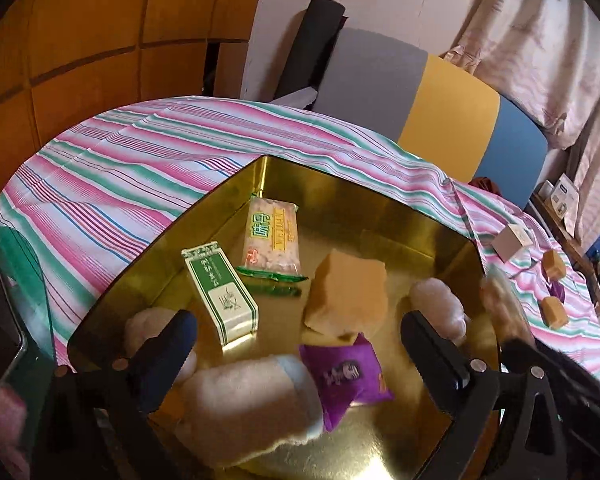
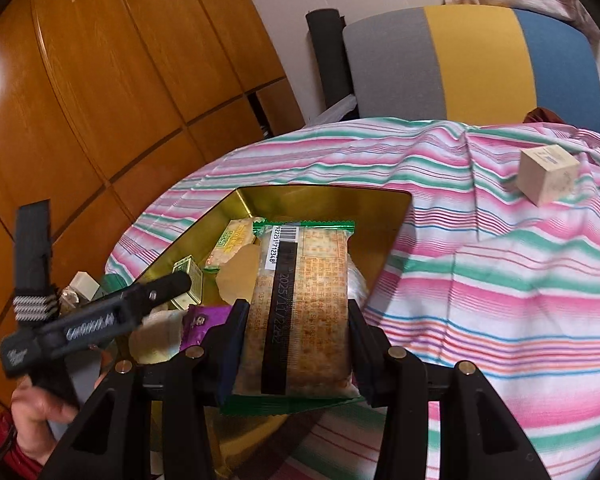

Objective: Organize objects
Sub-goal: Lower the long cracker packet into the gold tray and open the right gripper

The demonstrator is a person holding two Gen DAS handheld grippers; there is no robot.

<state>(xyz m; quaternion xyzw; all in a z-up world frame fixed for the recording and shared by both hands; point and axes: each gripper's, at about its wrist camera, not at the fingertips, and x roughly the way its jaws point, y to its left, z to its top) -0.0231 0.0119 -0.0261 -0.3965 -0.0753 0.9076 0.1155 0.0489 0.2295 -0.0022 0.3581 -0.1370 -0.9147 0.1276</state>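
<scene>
Cracker packet (image 2: 300,312) is clamped across its width by right gripper (image 2: 296,344), long axis pointing away toward gold tray (image 2: 380,208); left gripper (image 1: 300,344) is held wide open, empty.

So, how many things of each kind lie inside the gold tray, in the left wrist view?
Green and white box: 1
Cracker packet: 1
Orange-brown block: 1
Purple packet: 1
Pale soft pieces: 3
Total: 7

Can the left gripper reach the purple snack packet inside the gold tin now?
Probably yes. The left gripper is open and empty above the gold tin, and the purple snack packet lies uncovered between its fingers.
</scene>
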